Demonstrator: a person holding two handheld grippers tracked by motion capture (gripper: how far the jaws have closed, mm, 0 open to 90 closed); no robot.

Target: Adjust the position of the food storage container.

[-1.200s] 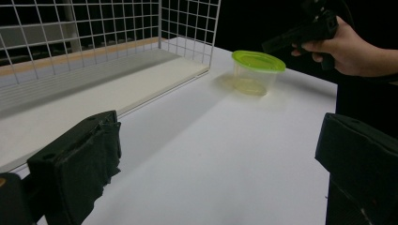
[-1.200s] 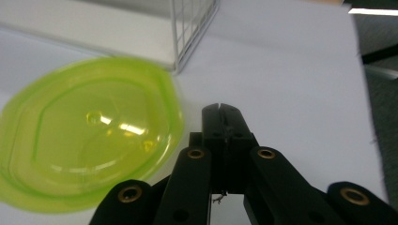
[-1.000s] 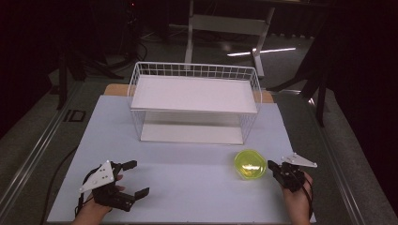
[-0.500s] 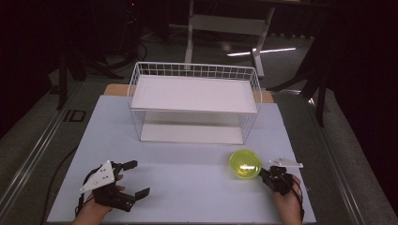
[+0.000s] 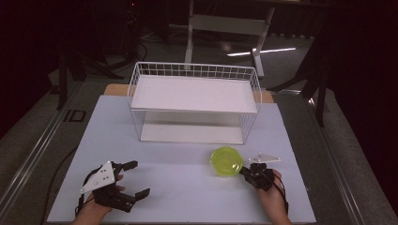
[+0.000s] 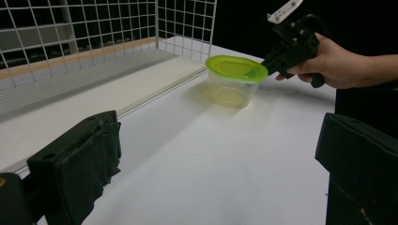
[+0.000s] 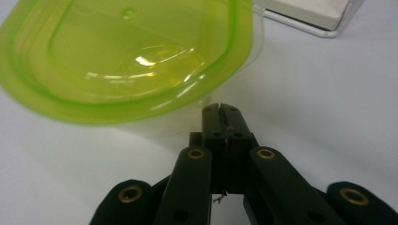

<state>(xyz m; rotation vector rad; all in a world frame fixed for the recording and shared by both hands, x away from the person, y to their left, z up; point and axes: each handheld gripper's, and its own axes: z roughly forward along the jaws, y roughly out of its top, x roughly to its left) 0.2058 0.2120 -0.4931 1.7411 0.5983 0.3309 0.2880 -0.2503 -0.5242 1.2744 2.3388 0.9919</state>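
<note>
Clearly we risk tipping the lidded green container (image 5: 226, 161), just in front of the wire basket (image 5: 195, 101): our closed right gripper (image 5: 245, 171) nudges it; left gripper (image 5: 135, 179) gapes empty.

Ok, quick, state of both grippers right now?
Left gripper: open, nothing between its jaws.
Right gripper: shut, holding nothing, tips at the rim of the green-lidded container.

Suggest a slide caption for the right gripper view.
Shut hand-held gripper noses up to a green-lidded tub.
</note>
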